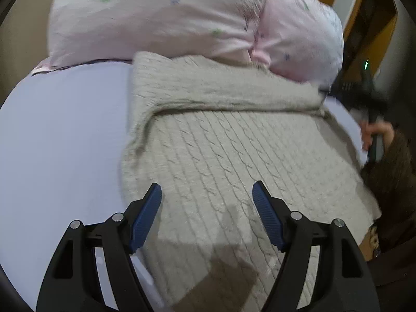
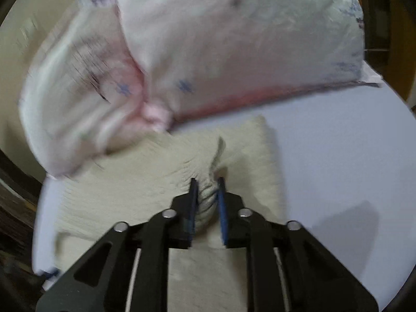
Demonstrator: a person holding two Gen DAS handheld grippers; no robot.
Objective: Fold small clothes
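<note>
Sweater [image 1: 208, 140]: beige-grey, cable-knit ribbed pattern. Bed sheet [image 1: 65, 135]: plain pale lavender. Pillows [image 1: 161, 18], far side: pale pink with small blue and green floral marks. Left claw [image 1: 206, 195]: black frame, blue ribbed pads [image 1: 145, 215].

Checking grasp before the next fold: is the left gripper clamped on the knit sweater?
No. The left gripper hangs with its jaws wide apart above the beige knit sweater, with no fabric between its blue pads.
</note>
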